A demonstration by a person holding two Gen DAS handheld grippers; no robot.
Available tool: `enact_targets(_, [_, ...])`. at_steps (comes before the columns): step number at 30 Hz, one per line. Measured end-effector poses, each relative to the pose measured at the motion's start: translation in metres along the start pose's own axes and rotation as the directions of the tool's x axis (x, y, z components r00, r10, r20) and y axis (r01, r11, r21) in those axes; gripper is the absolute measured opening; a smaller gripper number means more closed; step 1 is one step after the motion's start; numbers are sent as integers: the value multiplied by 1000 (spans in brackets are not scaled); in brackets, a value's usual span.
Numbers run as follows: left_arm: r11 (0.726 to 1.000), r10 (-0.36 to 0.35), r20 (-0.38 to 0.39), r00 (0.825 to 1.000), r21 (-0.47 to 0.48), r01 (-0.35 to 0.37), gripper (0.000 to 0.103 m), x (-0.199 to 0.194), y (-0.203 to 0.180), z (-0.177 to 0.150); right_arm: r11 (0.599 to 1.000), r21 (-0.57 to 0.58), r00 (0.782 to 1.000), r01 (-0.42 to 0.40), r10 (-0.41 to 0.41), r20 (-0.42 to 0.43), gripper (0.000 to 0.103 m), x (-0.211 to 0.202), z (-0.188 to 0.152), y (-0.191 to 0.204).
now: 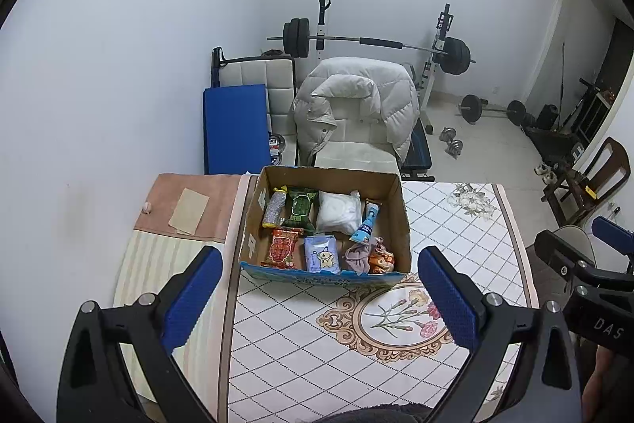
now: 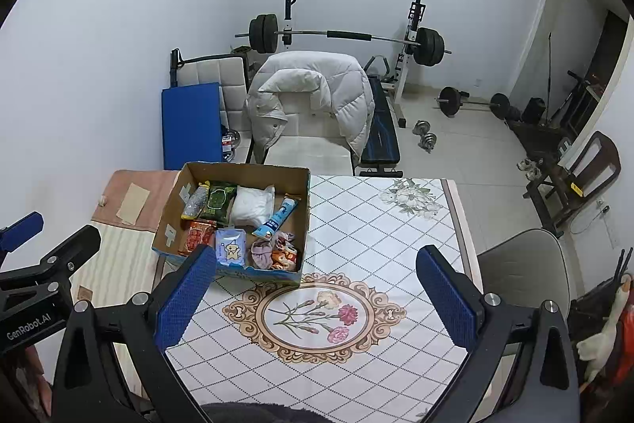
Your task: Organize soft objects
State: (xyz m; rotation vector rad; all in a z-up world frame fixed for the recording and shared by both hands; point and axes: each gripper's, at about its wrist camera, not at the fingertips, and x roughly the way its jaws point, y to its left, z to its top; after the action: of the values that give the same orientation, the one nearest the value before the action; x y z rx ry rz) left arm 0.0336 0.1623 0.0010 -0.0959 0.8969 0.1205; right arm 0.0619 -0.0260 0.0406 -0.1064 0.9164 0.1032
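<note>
An open cardboard box (image 1: 390, 185) stands on the table and also shows in the right wrist view (image 2: 305, 193). It holds a red snack pack (image 1: 282, 247), a green wipes pack (image 1: 302, 207), a white soft bundle (image 1: 340, 212), a blue tissue pack (image 1: 321, 254), a blue tube (image 1: 366, 222), a silver pack (image 1: 274, 209) and crumpled cloths (image 1: 366, 255). My left gripper (image 1: 320, 264) is open and empty, held above the table in front of the box. My right gripper (image 2: 315, 262) is open and empty, to the right of the box.
The table carries a diamond-pattern cloth with a flower medallion (image 2: 313, 316). A pink towel with a paper piece (image 1: 190, 211) lies at the left. A chair with a white puffer jacket (image 1: 356, 102) stands behind the table. Weight bench and barbells (image 1: 376, 44) stand beyond.
</note>
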Motion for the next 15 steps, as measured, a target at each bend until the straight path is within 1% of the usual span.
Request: enact_targets(15, [1000, 7, 1, 1000, 3, -7, 101, 0, 4, 3, 1000, 3, 1000, 3, -3, 1, 103, -2, 1, 0])
